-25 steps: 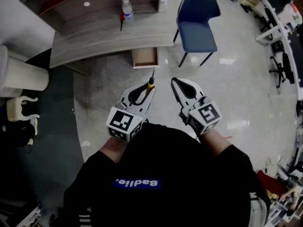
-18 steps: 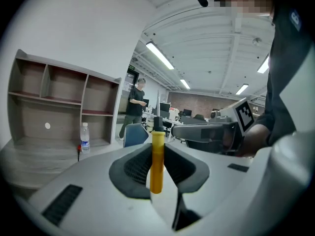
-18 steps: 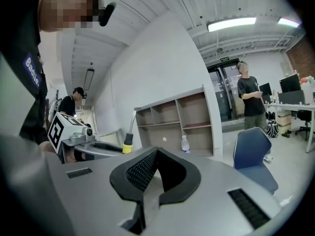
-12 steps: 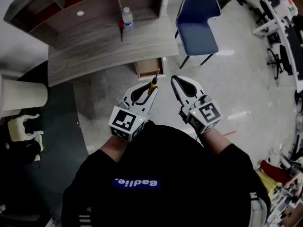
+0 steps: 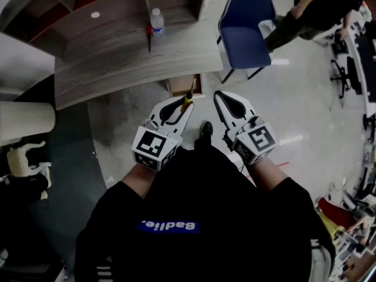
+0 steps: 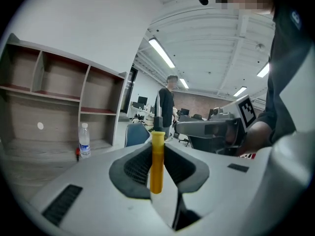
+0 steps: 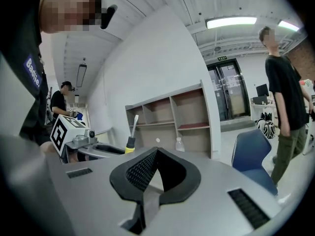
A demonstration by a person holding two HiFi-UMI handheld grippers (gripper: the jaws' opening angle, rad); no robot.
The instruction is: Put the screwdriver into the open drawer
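Protruding from left gripper (image 5: 183, 103), slim yellow-handled screwdriver (image 6: 157, 163), black collar

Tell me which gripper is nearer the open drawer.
Left. The left gripper, clamping the screwdriver, is directly below the drawer in the head view, with the tool's tip overlapping it. The right gripper is empty, off to the drawer's right.

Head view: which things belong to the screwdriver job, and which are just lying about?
Job:
- screwdriver, held in the left tongs
- open drawer under the desk

Lying about:
- bottle on the desk
- blue chair
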